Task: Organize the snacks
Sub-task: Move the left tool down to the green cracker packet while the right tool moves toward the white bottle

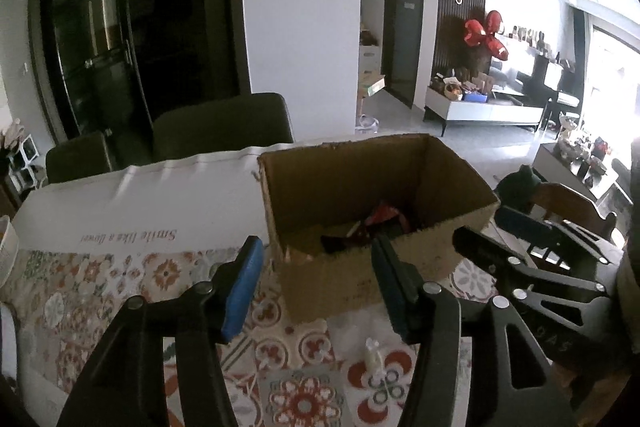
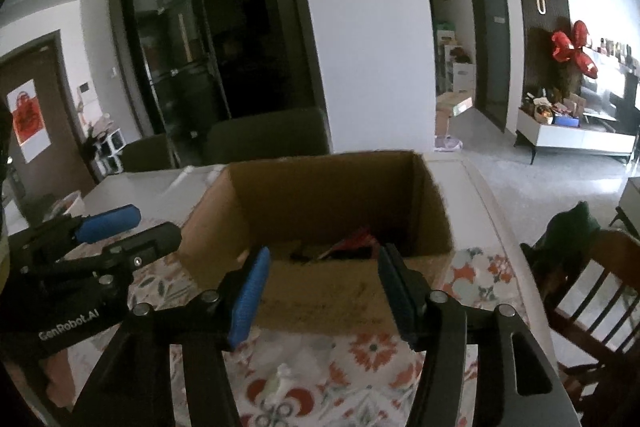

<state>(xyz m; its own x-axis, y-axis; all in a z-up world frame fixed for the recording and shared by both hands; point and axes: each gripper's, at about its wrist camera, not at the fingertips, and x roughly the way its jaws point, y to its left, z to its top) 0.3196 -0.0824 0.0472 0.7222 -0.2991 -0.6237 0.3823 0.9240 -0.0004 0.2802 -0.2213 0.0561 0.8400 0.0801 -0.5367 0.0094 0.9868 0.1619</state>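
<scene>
1. The left gripper (image 1: 316, 287) is being held with its jaws apart and nothing between them; the right gripper (image 2: 324, 291) is likewise being held parted and empty. Both are being pointed at the near wall of the cardboard box (image 1: 332, 283).
2. The snacks (image 1: 380, 217), red and dark packets, are lying at the bottom of the box, which is standing on the patterned tablecloth (image 1: 120, 283) near the table's far edge.
3. A small pale wrapped item (image 1: 372, 351) is lying on the cloth just below the grippers; it is probably being left unsorted, and it could be overlooked.
4. The box is light, open-topped corrugated card with a torn rim; it could be pushed along the smooth cloth if a finger is driven against its wall.
5. The two grippers are being held close together, so a clash is likely if both are moved inward at once.
6. The packets appear thin and crinkly, and may slip from the ribbed blue pads (image 2: 248, 299).
</scene>
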